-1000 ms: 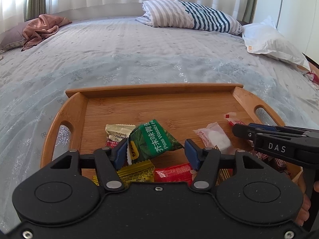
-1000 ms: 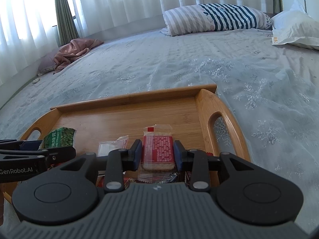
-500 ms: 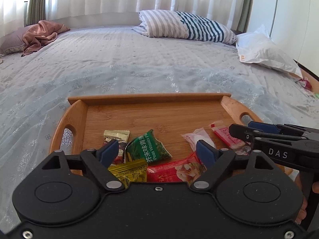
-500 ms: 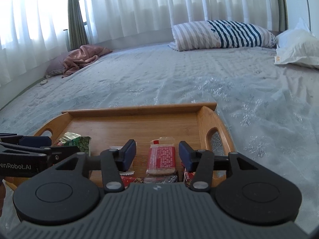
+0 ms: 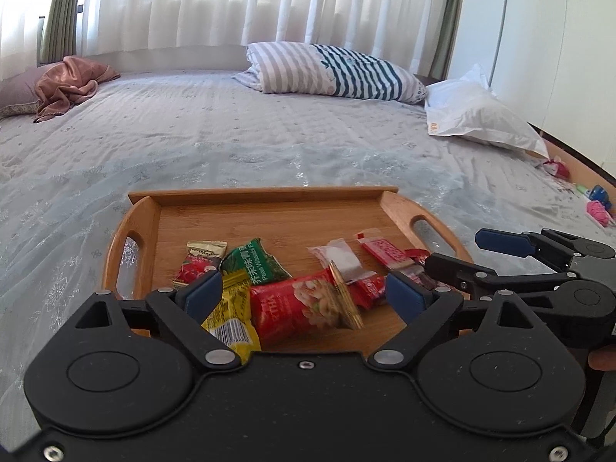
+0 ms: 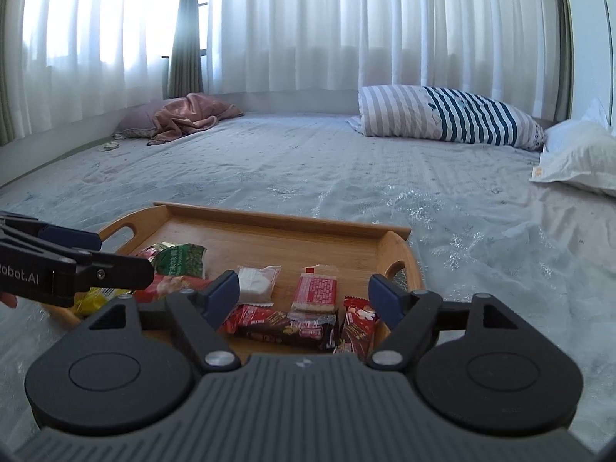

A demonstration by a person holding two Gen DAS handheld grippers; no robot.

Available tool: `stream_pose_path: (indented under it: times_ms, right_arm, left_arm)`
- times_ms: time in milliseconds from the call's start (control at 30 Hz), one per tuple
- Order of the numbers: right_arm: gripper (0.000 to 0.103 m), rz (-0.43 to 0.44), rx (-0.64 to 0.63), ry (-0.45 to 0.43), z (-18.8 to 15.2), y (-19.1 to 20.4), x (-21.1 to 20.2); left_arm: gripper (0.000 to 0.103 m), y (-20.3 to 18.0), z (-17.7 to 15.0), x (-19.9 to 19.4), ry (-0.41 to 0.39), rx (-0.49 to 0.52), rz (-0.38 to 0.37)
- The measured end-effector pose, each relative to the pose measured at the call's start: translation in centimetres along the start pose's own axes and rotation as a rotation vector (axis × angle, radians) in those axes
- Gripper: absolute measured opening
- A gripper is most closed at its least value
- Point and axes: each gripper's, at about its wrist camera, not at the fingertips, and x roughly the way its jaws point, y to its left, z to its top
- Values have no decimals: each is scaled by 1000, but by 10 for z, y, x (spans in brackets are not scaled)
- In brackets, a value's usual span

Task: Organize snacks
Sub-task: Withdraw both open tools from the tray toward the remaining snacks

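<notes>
Writing "Peas Wasabi" marks green packet (image 5: 256, 265); red packet (image 5: 296, 310) reads "KITHA".

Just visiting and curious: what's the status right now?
Left gripper and right gripper open, just released, nothing held. Snack packets lie on wooden tray. Nothing in the way.

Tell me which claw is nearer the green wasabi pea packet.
Left. The left claw hangs open just short of the green wasabi pea packet, which lies right ahead of its left finger. The right claw is open over the tray's other end, among red wrappers.
</notes>
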Motion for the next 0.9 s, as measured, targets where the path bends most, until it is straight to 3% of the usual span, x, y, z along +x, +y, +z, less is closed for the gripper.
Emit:
stream_pose_path:
  times_ms: [400,667,900]
  right_arm:
    - [93,-18,-41,-28,-21,1,-39]
    - [101,-43,-72,-39,-40,2,-54]
    - [103,-60,-119,-58,-52,4,-67]
  left_arm:
    - [94,-16,-27,-34,-2,8,-18]
    - [96,-38,-44,-53,-47,89,13]
    - [97,-50,-53,-62,-27,97,-8]
